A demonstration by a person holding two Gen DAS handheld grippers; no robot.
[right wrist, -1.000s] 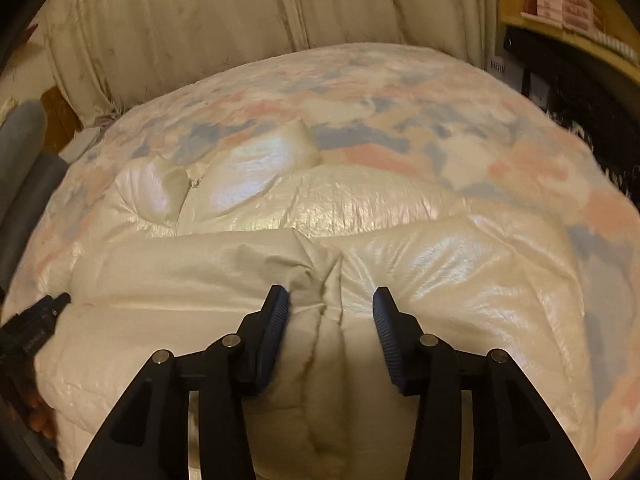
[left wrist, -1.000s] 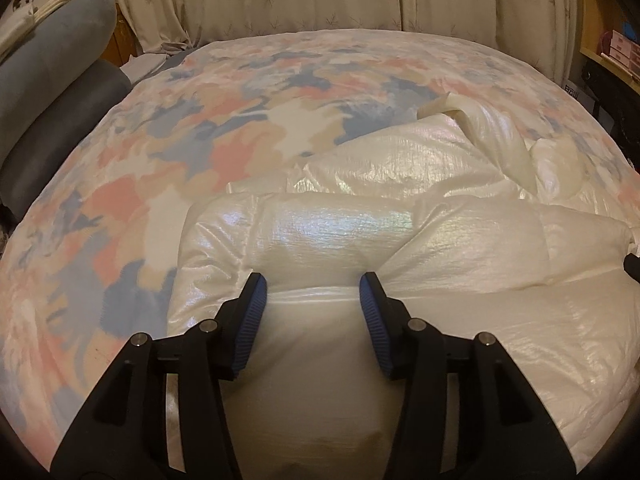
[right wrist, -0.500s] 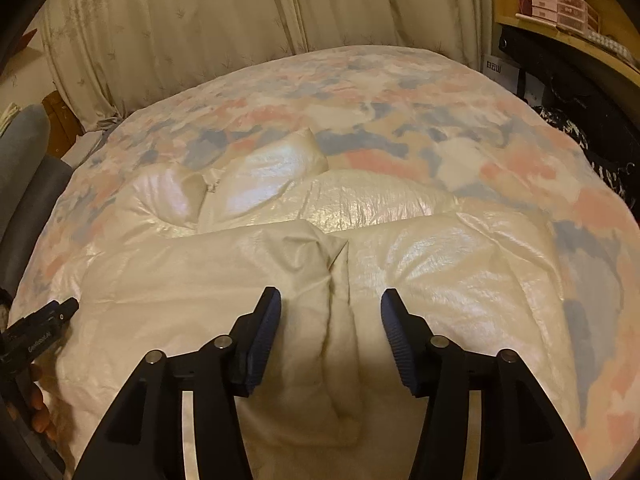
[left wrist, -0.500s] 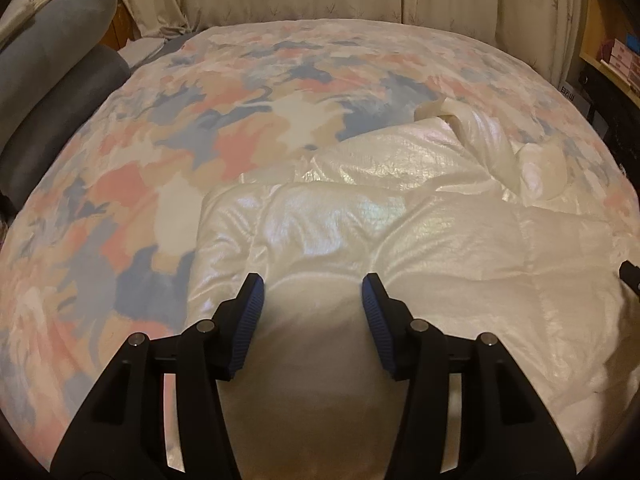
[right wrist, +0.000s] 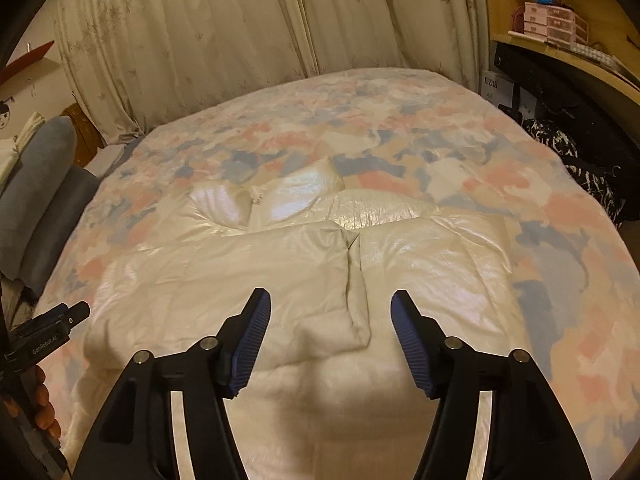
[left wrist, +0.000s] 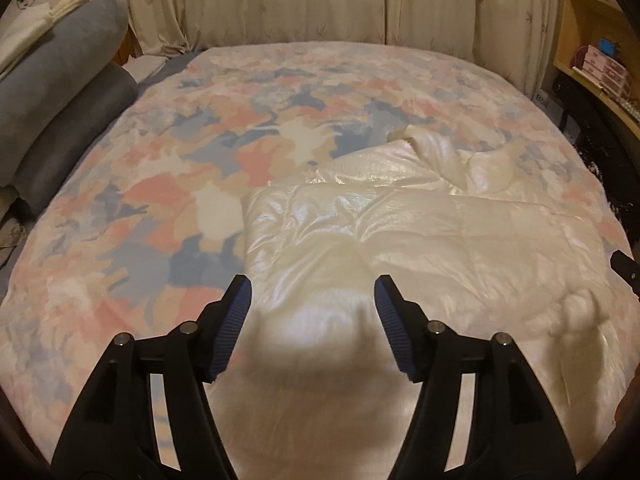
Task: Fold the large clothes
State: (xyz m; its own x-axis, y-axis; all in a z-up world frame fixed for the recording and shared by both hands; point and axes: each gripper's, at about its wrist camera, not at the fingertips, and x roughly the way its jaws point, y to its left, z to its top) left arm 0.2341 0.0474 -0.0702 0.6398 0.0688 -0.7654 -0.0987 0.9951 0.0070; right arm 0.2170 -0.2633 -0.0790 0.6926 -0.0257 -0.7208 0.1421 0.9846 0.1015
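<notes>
A shiny cream puffer jacket (left wrist: 420, 240) is laid folded across the near part of the patterned bedspread (left wrist: 200, 152). The left gripper (left wrist: 312, 304) and right gripper (right wrist: 330, 320) are held above it, jaws opening on both, nothing clamped between the blue pads, only jacket fabric seen beneath the gaps.

Your right gripper (right wrist: 328, 336) hangs above the glossy cream padded jacket (right wrist: 420, 248), its blue-padded jaws opening with nothing pinched between them. The jacket lies folded near the front edge of the pastel patchwork bedspread (right wrist: 400, 120). Your left gripper (right wrist: 52, 322) shows at the bedspread's left edge.
</notes>
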